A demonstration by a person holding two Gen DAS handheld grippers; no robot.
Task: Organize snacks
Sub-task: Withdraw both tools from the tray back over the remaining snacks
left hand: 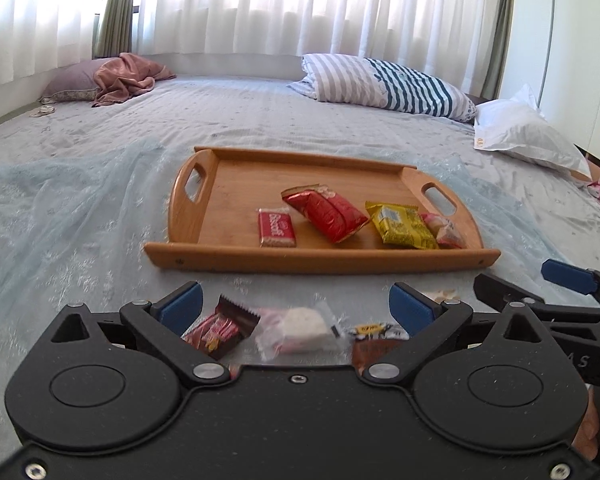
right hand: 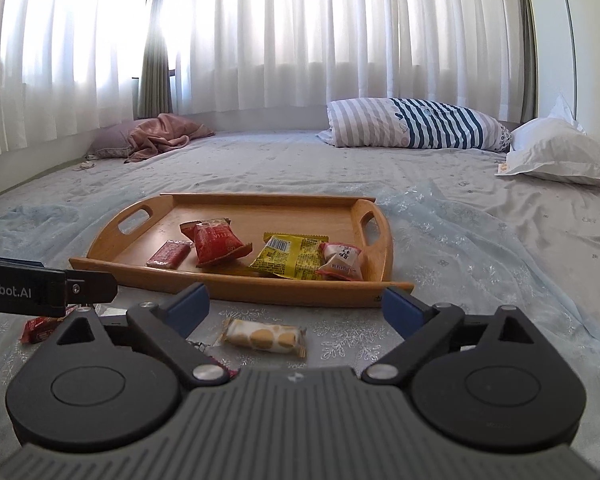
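A wooden tray [left hand: 204, 216] [right hand: 140, 236] lies on the bed. In it are a red Biscoff pack [left hand: 276, 229], a red pouch [left hand: 326, 210], a yellow pouch [left hand: 400, 226] and a small pink-white pack [left hand: 444, 230]. My left gripper [left hand: 296, 306] is open above loose snacks on the sheet: a dark red bar [left hand: 224, 330], a clear-wrapped white cake [left hand: 300, 326] and a brown pack [left hand: 374, 340]. My right gripper [right hand: 296, 306] is open, empty, just behind a clear pack of round biscuits [right hand: 264, 338]. A red wrapper [right hand: 36, 328] lies at its left.
The bed is covered by a pale blue lacy sheet [left hand: 80, 220]. A striped pillow [left hand: 384, 82], a white pillow [left hand: 524, 136] and a pink blanket [left hand: 128, 76] lie at the far side, by curtains. A small pink pack [left hand: 598, 190] lies at the right edge.
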